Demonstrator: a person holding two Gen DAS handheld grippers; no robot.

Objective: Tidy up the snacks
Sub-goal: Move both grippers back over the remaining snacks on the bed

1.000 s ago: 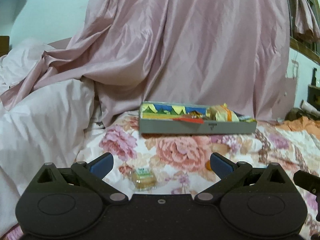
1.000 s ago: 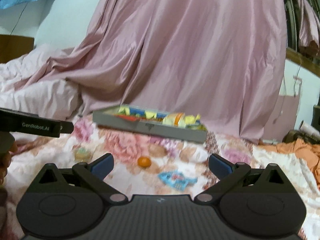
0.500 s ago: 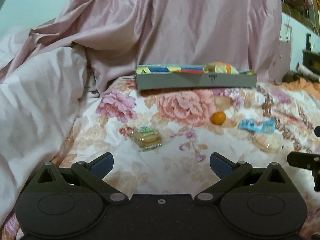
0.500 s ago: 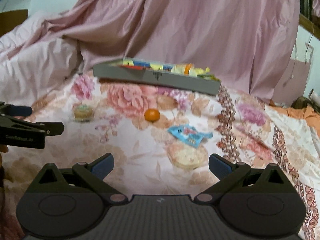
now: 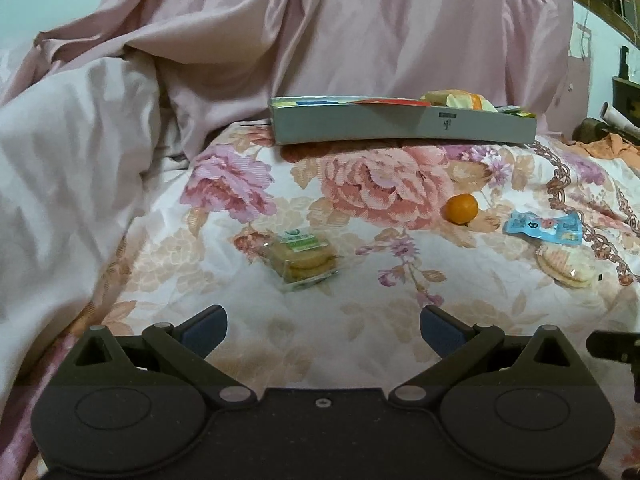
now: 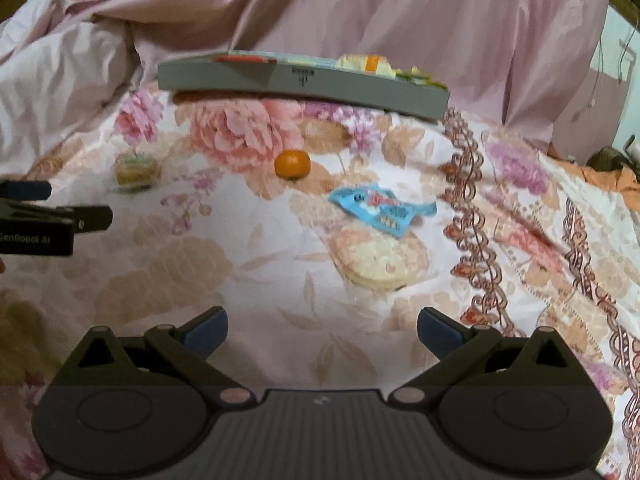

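On the floral-patterned bedspread (image 5: 360,344) four loose snacks lie well apart from the long grey cardboard tray (image 5: 400,126), which sits at the far edge against the draped pink satin fabric (image 5: 360,32) and already holds assorted wrapped snacks. Nearest the left gripper (image 5: 322,322) lies a clear-wrapped stack of round biscuits with a green label (image 5: 302,258); the gripper's blue-padded fingers (image 5: 204,326) are spread wide and hold nothing. A small round orange fruit (image 5: 462,208) rests between the tray and the grippers. To its right lies a flat light-blue printed sachet (image 6: 382,210), and just beside it, on the near side and apparently touching, a pale round wafer in clear wrap (image 6: 380,260). The right gripper (image 6: 322,324) hovers short of this wafer, fingers (image 6: 438,332) likewise fully apart and empty. White bedding (image 5: 72,168) is bunched at the left. The right wrist view is slightly blurred.
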